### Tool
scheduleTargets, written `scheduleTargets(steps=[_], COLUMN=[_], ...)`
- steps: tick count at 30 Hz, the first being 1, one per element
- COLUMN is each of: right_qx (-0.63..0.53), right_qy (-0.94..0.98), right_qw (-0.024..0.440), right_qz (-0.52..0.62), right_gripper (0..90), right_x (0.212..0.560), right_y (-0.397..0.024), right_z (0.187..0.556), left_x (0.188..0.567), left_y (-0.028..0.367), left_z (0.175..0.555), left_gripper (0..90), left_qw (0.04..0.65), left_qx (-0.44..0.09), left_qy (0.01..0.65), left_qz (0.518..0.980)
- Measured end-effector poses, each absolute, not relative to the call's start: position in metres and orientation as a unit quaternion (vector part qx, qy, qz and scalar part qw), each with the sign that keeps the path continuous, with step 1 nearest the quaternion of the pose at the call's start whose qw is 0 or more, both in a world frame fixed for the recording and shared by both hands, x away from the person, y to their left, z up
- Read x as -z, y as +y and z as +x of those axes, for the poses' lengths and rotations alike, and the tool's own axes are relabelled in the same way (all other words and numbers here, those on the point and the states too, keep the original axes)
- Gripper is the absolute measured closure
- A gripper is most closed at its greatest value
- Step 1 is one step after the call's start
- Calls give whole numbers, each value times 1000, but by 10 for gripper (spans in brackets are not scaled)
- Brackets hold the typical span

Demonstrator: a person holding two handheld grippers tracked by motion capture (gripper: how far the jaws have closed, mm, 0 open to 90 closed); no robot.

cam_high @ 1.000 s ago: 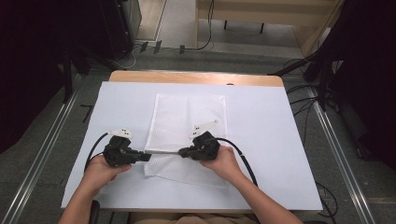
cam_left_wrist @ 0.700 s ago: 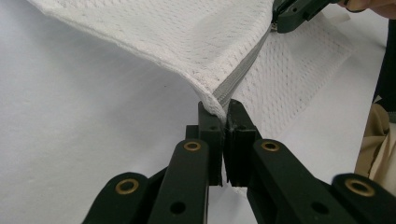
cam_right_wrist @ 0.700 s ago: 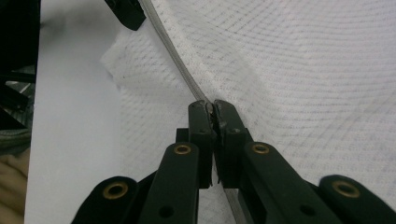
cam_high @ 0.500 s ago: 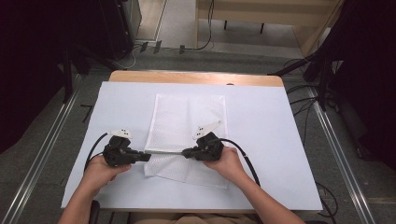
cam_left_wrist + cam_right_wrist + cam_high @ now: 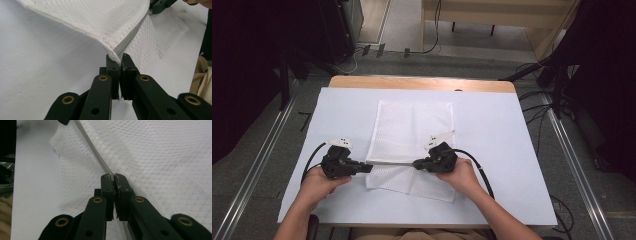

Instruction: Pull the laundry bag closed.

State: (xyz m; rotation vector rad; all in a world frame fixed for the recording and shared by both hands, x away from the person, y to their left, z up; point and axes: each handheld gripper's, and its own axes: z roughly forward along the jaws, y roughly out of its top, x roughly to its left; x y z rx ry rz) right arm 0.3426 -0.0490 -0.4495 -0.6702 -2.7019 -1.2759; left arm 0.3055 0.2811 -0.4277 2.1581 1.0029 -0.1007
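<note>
A white mesh bag (image 5: 414,125) lies flat on the white table cover, with a grey zipper (image 5: 392,163) running across it near its front end. My left gripper (image 5: 369,168) is shut on the zipper's left end at the bag's corner, which is lifted off the table (image 5: 121,58). My right gripper (image 5: 416,164) is shut on the zipper farther to the right, its jaws pressed together on the zipper line (image 5: 113,177). The zipper (image 5: 92,150) runs taut between the two grippers. In the left gripper view the right gripper (image 5: 160,5) is at the top right.
The white cover (image 5: 512,150) spreads over a wooden table whose far edge (image 5: 422,82) shows bare. Black cables trail from both grippers toward the front. Metal rails, floor cables and dark stands flank the table on both sides.
My right gripper has slid a little to the right along the zipper. The left gripper has stayed where it was.
</note>
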Motion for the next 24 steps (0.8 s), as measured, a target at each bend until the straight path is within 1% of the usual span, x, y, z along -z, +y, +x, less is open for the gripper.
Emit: scheduleTargets(steps=[24], right_qx=[408], right_qy=[-884], right_qw=[35], right_qz=[-226], right_gripper=[885], right_x=[449], right_y=[-67], right_z=[343], left_x=[427], left_y=[282], left_z=[305], left_gripper=[883], left_qw=[372], left_qx=[49], left_qy=[391], left_qz=[841])
